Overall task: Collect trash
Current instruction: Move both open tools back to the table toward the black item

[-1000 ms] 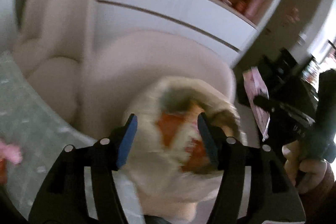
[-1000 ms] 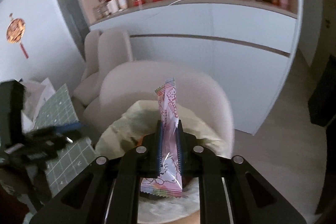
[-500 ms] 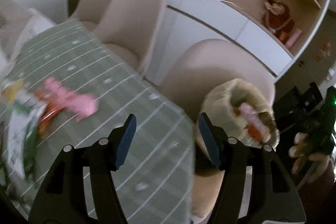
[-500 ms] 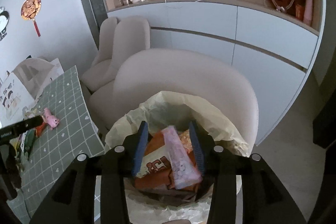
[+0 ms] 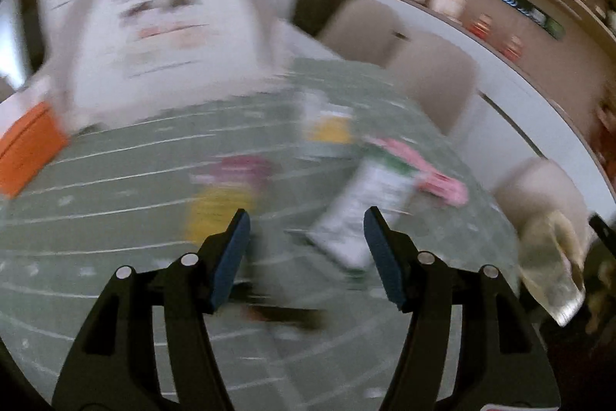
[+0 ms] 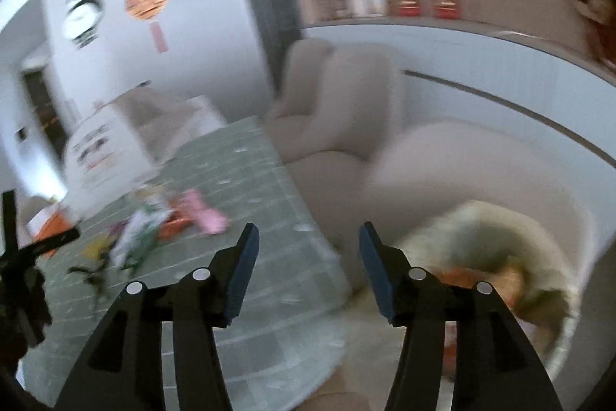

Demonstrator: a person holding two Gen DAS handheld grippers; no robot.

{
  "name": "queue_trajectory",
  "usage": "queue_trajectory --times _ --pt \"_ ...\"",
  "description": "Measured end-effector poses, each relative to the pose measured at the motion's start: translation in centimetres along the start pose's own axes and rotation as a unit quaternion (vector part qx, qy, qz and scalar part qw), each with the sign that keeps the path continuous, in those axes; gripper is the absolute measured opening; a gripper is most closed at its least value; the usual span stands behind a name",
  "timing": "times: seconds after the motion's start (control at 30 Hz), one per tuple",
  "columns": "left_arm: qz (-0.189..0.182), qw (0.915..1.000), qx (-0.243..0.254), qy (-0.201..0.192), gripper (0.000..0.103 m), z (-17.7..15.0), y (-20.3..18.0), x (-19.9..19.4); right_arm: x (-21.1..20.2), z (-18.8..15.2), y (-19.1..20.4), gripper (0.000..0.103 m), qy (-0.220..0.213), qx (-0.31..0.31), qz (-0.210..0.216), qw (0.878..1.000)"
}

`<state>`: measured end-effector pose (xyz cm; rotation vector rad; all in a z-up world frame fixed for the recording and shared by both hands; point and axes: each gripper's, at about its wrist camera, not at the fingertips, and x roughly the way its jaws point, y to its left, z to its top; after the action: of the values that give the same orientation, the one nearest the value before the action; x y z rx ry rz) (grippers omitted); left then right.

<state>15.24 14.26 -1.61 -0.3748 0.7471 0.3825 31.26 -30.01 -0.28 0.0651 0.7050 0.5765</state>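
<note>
Jaws of the left gripper [image 5: 306, 249] stand wide apart with nothing between them, over the green checked cloth of the desk [image 5: 115, 226]. Just beyond its fingertips lie blurred wrappers: a yellow one [image 5: 215, 214] to the left, a white and green packet [image 5: 365, 207] to the right, and a pink wrapper [image 5: 431, 176] farther right. Far left sits an orange box [image 5: 27, 153], and behind it a large white bag [image 5: 161, 26].

The right gripper [image 6: 306, 264] is likewise spread wide and holds nothing, above the near edge of the desk. To its right the trash bag [image 6: 500, 230] gapes on a beige chair [image 6: 442, 172], with orange wrappers [image 6: 481, 276] inside. More beige chairs stand beyond.
</note>
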Motion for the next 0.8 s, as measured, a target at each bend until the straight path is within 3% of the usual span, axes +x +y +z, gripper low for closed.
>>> queue_trajectory --times 0.2,0.43,0.6,0.7,0.8 --pt "0.048 0.9962 -0.072 -0.009 0.059 0.0 8.2 -1.1 5.4 -1.8 9.2 0.051 0.069 -0.073 0.079 0.992" --pt "0.038 0.9932 -0.109 -0.015 0.059 -0.4 11.2 -1.7 11.7 -6.0 20.7 0.051 0.144 -0.155 0.179 0.961" --pt "0.038 0.9925 -0.114 -0.019 0.059 -1.2 12.7 -2.3 14.9 -7.7 27.9 0.051 0.174 -0.233 0.210 0.933" --pt "0.044 0.9917 -0.119 -0.021 0.059 -1.7 13.7 -2.7 16.3 -7.8 30.2 0.051 0.179 -0.229 0.259 0.921" --pt "0.047 0.9904 -0.128 -0.019 0.059 -2.2 14.6 -2.9 18.1 -7.8 31.8 0.051 0.188 -0.225 0.267 0.918"
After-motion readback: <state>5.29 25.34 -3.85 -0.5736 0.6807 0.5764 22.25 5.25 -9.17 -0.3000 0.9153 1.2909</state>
